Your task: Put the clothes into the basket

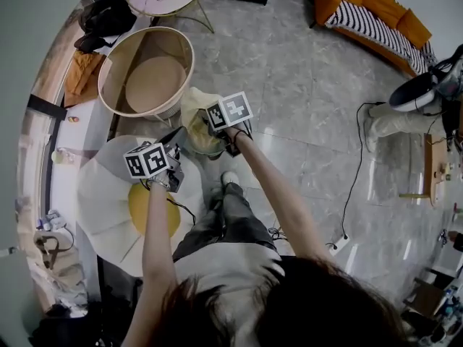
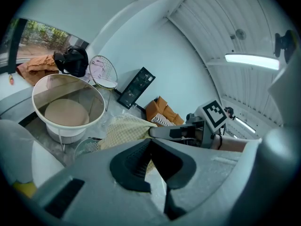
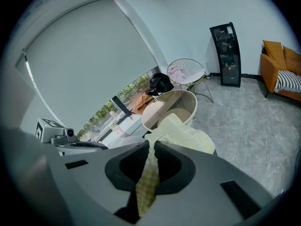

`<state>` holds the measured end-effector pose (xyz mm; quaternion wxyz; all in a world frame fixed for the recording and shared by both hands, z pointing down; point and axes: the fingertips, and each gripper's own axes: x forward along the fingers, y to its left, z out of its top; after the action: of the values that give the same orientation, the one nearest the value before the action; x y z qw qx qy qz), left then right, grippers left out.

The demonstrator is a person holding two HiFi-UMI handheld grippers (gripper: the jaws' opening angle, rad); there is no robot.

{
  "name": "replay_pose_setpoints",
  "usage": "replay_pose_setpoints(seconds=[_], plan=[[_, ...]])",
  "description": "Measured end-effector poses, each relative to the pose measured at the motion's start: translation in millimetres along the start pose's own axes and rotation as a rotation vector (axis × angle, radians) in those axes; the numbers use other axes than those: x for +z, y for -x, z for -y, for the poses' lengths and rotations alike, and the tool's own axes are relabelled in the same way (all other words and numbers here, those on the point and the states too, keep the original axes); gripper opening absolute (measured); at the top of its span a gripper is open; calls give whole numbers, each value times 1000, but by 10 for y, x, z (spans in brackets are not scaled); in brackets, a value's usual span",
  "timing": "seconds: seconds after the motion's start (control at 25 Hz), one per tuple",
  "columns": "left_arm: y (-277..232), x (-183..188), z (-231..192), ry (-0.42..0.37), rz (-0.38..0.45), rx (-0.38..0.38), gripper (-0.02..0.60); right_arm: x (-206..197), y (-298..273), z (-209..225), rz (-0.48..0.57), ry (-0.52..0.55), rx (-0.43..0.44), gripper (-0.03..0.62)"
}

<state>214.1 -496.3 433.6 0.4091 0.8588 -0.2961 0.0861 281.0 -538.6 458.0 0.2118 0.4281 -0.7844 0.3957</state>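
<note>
— Starting nearest: how do the jaws stand?
— Left gripper [image 2: 150, 144]: closed, with a thin fold of the yellow checked garment [image 2: 124, 128] pinched at the tips. Right gripper [image 3: 150, 145]: closed on the same garment, a strip of it hanging down between the pads.
— Position of the garment?
— Held bunched between both grippers, over a small wire bin [image 2: 88, 147] on the grey floor. Whether it touches the bin cannot be told. A white petal-shaped cushion [image 1: 101, 190] with a yellow centre lies under the left forearm.
— And the basket?
— The round basket [image 1: 116, 67] stands upright just beyond the garment, which is outside its near rim. Farther off are a small round table [image 1: 132, 0] carrying pink cloth and an orange sofa [image 1: 369, 6].
</note>
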Motion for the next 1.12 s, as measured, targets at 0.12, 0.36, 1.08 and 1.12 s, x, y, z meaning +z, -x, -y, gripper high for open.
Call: replay_pose_setpoints(seconds=[0.12,0.36,1.08,1.12], plan=[[-109,64,-27,9,-3,8,11,37,-90,116,-28,15,-14,31],[-256,140,-164,51,-8,29,11,106,-280,252,-91,-7,-12,31],[-614,179,-437,73,-69,13,11,134,-674,641,-191,-22,-73,31],[-626,178,-441,75,-70,12,11,126,-685,659,-197,-17,-79,31]])
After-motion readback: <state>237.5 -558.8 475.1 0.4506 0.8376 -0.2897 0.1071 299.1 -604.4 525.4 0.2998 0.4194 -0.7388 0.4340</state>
